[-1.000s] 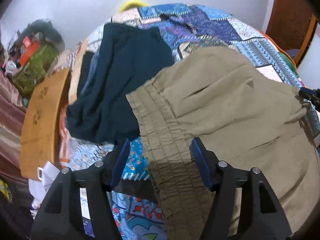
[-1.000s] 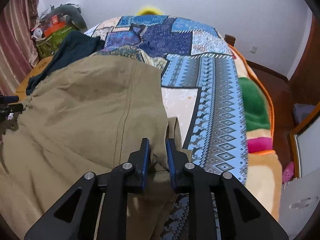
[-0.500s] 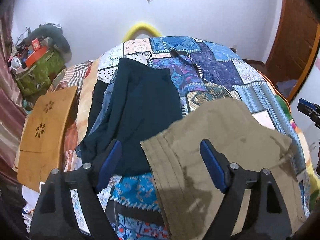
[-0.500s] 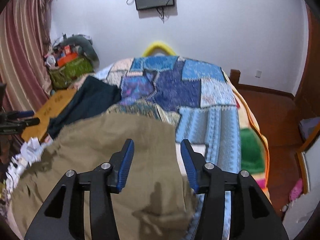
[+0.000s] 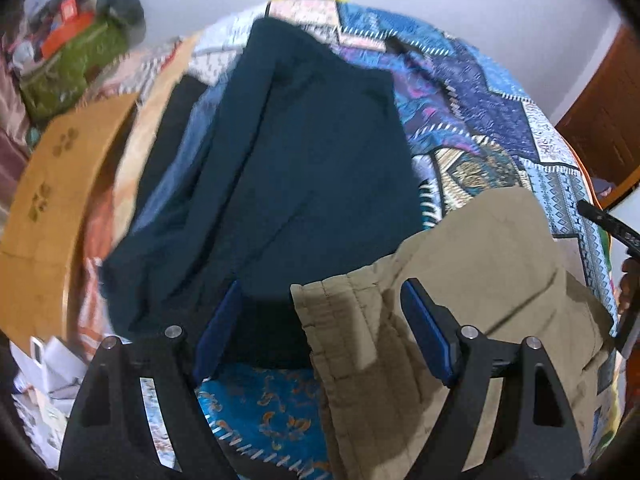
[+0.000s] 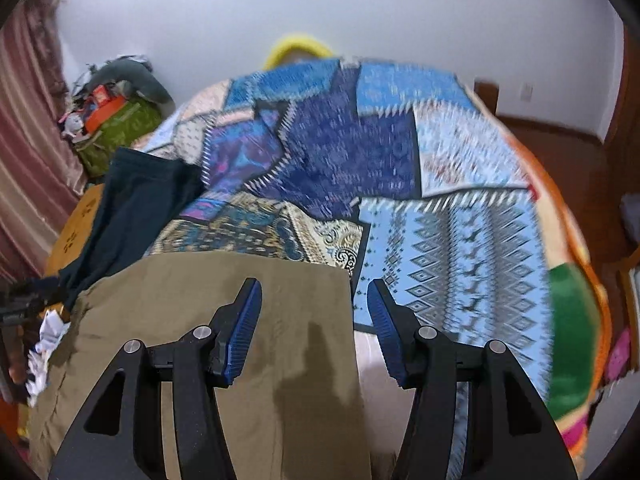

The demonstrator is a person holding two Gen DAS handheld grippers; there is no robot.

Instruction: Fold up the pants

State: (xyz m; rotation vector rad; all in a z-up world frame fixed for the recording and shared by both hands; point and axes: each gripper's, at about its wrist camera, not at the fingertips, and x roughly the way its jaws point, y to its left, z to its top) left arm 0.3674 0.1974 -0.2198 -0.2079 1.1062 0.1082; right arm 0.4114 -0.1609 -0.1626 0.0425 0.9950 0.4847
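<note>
Khaki pants (image 5: 492, 280) lie folded and flat on the patterned bedspread (image 5: 480, 92); their gathered waistband (image 5: 344, 340) is at the near left. They also show in the right wrist view (image 6: 224, 312). My left gripper (image 5: 320, 332) is open and empty, above the waistband corner. My right gripper (image 6: 314, 332) is open and empty, above the pants' right edge. The right gripper's tip shows at the left wrist view's right edge (image 5: 612, 228).
A dark teal garment (image 5: 300, 152) lies on the bed to the left of the khaki pants, also in the right wrist view (image 6: 132, 208). A wooden board (image 5: 48, 208), a green bag (image 6: 116, 132) and crumpled paper (image 6: 48, 336) are off the bed's left side.
My right gripper opened and let go of the pants, then rose. My left gripper stayed open and lifted off the waistband. The pants now lie flat.
</note>
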